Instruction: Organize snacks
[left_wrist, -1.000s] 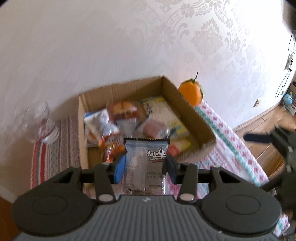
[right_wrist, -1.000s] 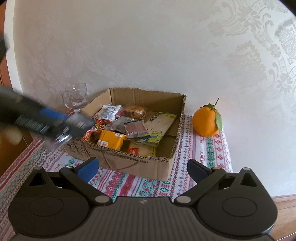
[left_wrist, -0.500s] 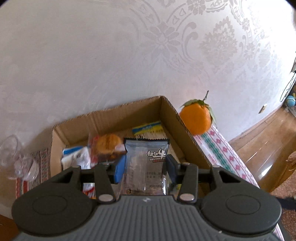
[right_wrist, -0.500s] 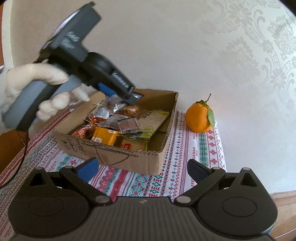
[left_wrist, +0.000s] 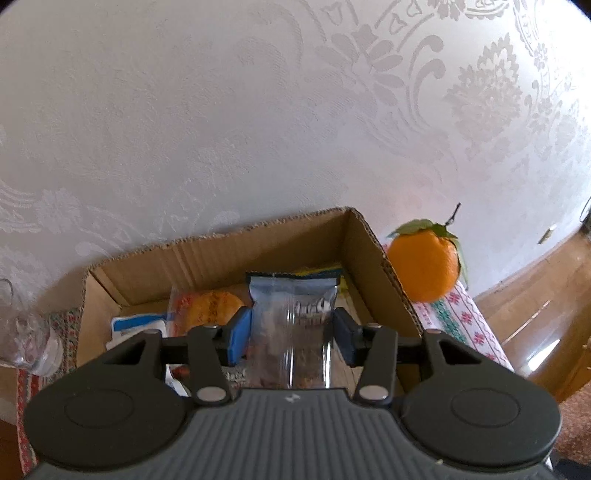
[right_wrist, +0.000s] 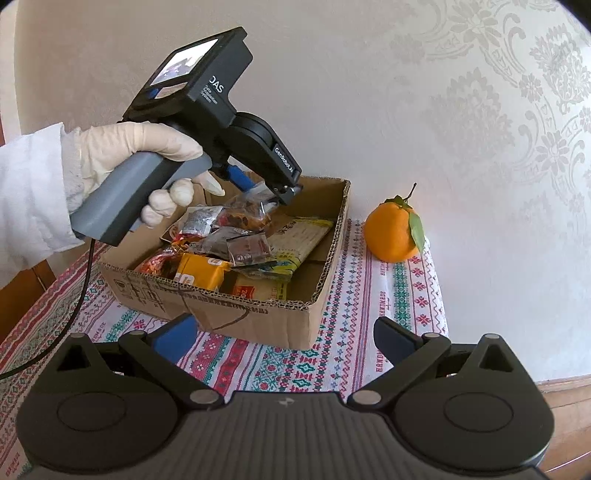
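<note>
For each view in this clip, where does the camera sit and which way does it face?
Left wrist: on the left gripper, tilted down into the cardboard box; its own fingers flank a clear snack packet.
Right wrist: on the right gripper, facing the box from the near side; a gloved hand shows.
Shared: box, orange, wall.

The counter (right_wrist: 343, 354) wears an embroidered cloth; a cardboard box (right_wrist: 258, 317) sits on it, an orange (right_wrist: 393, 236) at its three o'clock.
</note>
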